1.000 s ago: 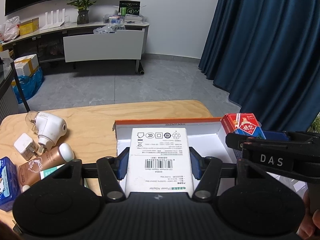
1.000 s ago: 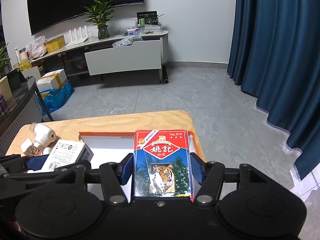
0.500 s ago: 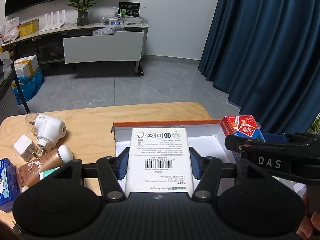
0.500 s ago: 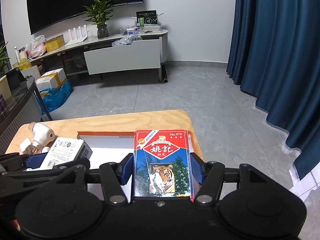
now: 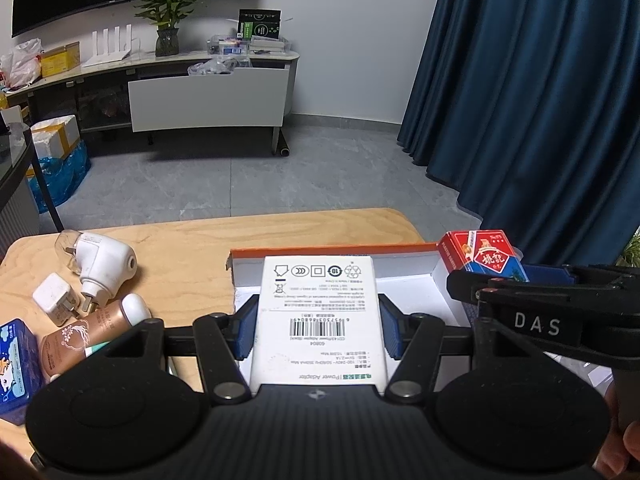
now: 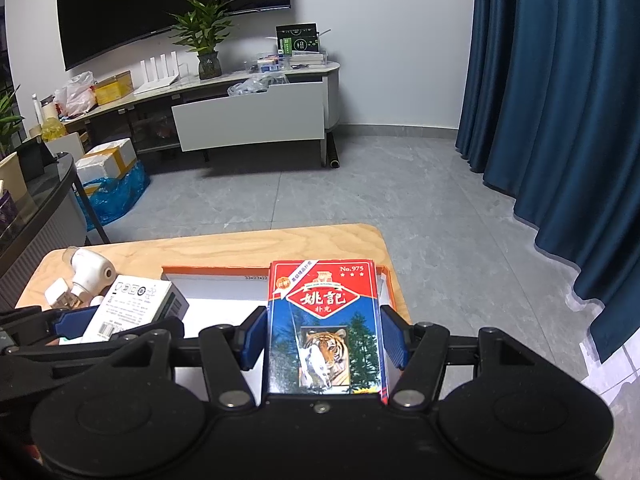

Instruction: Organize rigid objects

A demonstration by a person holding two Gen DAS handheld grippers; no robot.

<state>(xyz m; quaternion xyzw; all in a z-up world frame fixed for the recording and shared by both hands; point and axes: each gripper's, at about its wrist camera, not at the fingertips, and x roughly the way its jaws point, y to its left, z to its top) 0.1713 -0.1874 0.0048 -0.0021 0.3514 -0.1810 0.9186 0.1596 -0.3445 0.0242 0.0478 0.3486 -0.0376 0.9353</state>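
Note:
My left gripper (image 5: 318,330) is shut on a white power adapter box (image 5: 320,312) with a barcode, held over the white tray with an orange rim (image 5: 332,247). My right gripper (image 6: 324,334) is shut on a red and blue playing card box (image 6: 324,320) with a tiger picture, held over the right part of the same tray (image 6: 216,269). The card box also shows at the right of the left wrist view (image 5: 484,256), and the adapter box at the left of the right wrist view (image 6: 136,304).
On the wooden table (image 5: 180,240) left of the tray lie a white plug adapter (image 5: 104,264), a small white charger (image 5: 56,298), a brown bottle with a white cap (image 5: 88,336) and a blue box (image 5: 16,360). A blue curtain (image 5: 540,100) hangs at the right.
Both grippers have drawn back a little with their boxes; the tray and table items sit slightly farther and lower in view. Both grips are unchanged.

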